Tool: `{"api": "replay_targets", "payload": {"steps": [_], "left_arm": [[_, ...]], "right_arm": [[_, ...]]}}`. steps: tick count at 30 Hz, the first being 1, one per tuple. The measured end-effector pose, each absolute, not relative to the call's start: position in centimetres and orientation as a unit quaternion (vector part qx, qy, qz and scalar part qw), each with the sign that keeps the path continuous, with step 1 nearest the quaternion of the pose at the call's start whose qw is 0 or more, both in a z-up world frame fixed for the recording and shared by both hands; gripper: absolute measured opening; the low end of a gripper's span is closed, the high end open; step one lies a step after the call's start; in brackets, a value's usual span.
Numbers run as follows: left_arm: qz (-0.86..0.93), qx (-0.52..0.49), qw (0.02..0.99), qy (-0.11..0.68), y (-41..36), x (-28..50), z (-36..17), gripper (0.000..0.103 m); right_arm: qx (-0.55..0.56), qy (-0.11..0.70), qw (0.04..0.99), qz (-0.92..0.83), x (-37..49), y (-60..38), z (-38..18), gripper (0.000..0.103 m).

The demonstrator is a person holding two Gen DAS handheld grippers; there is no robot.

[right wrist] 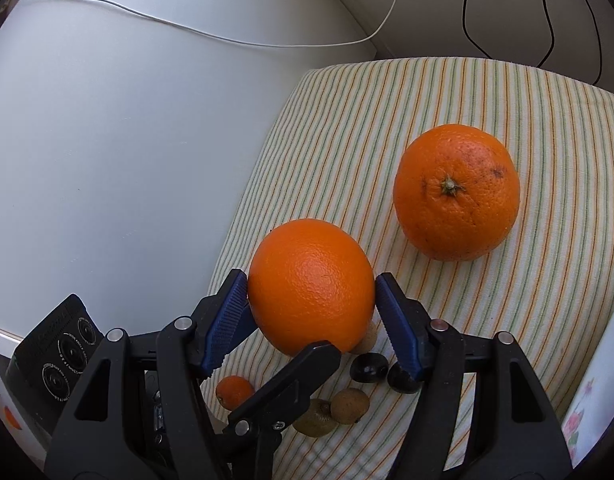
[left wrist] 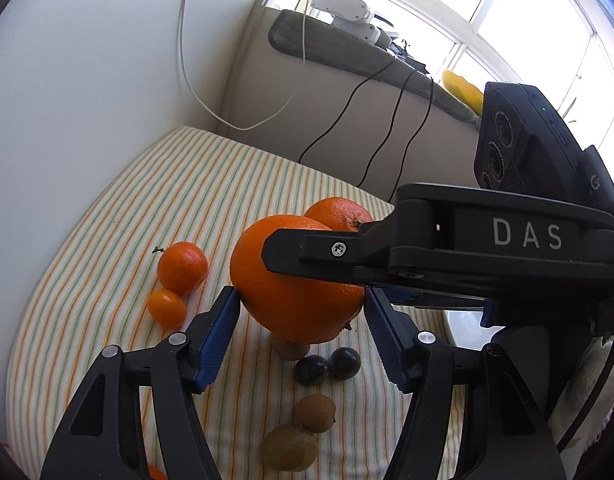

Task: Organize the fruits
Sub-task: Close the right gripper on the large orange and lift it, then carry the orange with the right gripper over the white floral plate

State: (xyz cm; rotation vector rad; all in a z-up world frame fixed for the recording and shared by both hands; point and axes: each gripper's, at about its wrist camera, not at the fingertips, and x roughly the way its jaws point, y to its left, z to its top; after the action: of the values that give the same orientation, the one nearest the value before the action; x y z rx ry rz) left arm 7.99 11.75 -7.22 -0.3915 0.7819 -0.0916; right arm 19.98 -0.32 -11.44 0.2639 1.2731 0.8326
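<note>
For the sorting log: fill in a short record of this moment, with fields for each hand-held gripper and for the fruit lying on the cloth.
left hand-held gripper: closed on the smooth orange, a pad on each side
right hand-held gripper: closed on the same fruit, crossing the left one
second orange: on the striped cloth, apart, stem up
mandarin: on the cloth, touching a smaller citrus
dark fruits: two, side by side
brown fruits: two, touching
</note>
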Motion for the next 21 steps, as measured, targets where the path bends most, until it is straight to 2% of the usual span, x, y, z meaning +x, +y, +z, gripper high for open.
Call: {"api": "replay_targets", "payload": {"steps": [21], "left_arm": [[-0.114, -0.158, 0.908, 0.371, 3.1, 6.7, -4.7, 0.064]], "right_arm": [[0.128, 0.536, 0.759, 0.348, 15.1, -12.2, -7.1, 0.069]]}}
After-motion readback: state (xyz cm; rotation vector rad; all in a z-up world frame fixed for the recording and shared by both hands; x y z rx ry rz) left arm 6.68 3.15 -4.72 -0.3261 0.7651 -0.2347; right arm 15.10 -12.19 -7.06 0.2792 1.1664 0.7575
